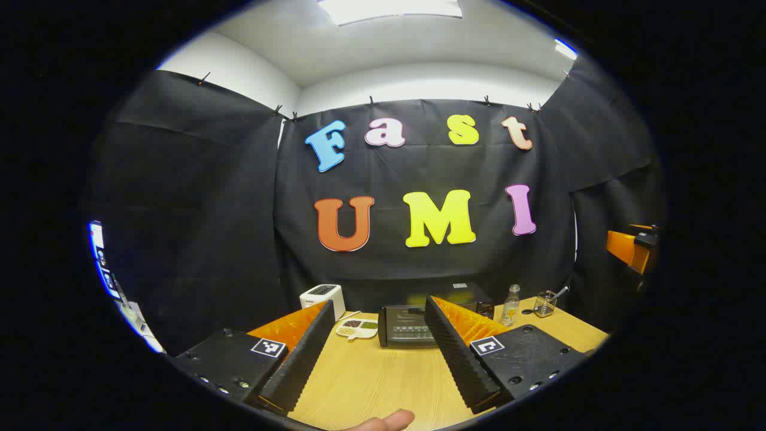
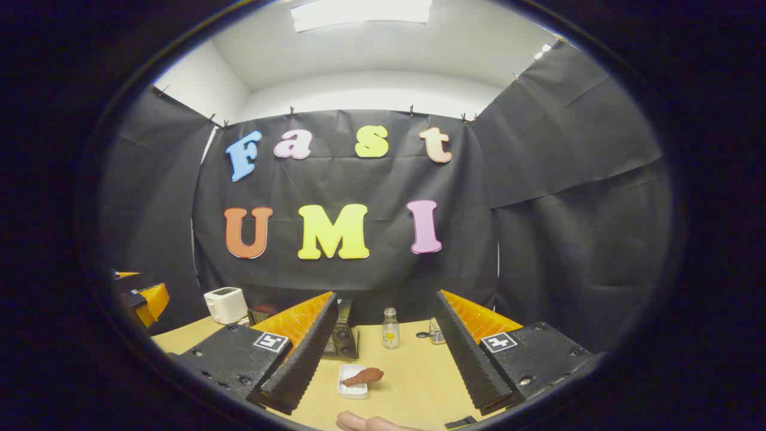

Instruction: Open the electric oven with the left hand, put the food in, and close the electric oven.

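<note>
I see both my left tool (image 1: 377,365) and right tool (image 2: 377,359) spread wide over the table (image 1: 371,383), oven (image 1: 410,326) at 12 o'clock, food (image 2: 363,376) ahead.

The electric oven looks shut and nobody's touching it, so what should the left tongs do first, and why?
Probably move the left tongs forward to the electric oven: its door looks closed, the tongs are open and far from it, and the food waits on its small tray.

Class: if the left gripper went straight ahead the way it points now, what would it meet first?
Probably the oven, closed, framed between the open left gripper fingers across bare table. Depth is unclear.
</note>
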Available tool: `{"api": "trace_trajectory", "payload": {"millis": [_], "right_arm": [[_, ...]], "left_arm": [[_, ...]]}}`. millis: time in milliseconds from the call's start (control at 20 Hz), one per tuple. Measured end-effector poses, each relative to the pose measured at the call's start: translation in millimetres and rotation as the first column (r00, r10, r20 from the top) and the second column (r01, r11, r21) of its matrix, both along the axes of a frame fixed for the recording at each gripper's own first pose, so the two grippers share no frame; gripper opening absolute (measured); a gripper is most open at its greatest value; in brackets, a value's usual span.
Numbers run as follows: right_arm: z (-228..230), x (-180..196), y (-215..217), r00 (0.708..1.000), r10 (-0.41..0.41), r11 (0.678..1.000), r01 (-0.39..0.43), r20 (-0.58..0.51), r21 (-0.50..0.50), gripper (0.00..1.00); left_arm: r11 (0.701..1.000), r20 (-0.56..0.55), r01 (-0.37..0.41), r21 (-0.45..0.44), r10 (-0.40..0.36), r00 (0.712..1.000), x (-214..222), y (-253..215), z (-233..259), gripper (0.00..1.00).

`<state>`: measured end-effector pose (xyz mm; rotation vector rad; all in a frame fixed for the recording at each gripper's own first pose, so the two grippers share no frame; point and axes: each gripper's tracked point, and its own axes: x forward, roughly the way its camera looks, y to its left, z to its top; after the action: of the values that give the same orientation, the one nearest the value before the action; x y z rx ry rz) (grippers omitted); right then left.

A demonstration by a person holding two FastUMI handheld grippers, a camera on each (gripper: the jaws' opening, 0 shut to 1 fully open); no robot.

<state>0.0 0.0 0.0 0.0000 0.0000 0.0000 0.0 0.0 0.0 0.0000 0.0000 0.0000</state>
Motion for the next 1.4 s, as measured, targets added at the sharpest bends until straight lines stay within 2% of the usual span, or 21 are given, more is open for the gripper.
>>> {"api": "trace_trajectory", "payload": {"millis": [250, 500, 750, 900, 1050, 1400], "right_arm": [[-5, 4, -8, 1.000, 0.004, 1.000, -0.004, -0.013, 0.005, 1.00], [-6, 4, -13, 1.000, 0.017, 1.000, -0.017, -0.005, -0.019, 1.00], [-9, 2, -16, 1.000, 0.031, 0.999, -0.030, 0.008, -0.015, 1.00], [-15, 5, -21, 1.000, 0.031, 0.999, -0.031, 0.005, -0.009, 1.00], [-16, 9, -25, 0.999, 0.036, 0.999, -0.036, 0.008, 0.001, 1.00], [-17, 6, -26, 0.997, 0.060, 0.998, -0.059, 0.043, -0.009, 1.00]], "left_arm": [[0.999, -0.004, -0.002, -0.045, 0.002, 1.000, 5, 8, -2, 0.96], [0.999, 0.000, 0.001, -0.047, -0.001, 1.000, 7, 8, -1, 0.96], [1.000, 0.058, -0.001, -0.027, 0.003, 0.998, 11, 2, 8, 0.96], [1.000, 0.057, 0.004, -0.009, -0.003, 0.998, 43, -16, 4, 0.96], [0.998, 0.034, 0.052, -0.018, -0.051, 0.998, 83, -39, -7, 0.96], [0.985, -0.120, 0.162, -0.059, -0.168, 0.978, 202, -90, -73, 0.96]]}}
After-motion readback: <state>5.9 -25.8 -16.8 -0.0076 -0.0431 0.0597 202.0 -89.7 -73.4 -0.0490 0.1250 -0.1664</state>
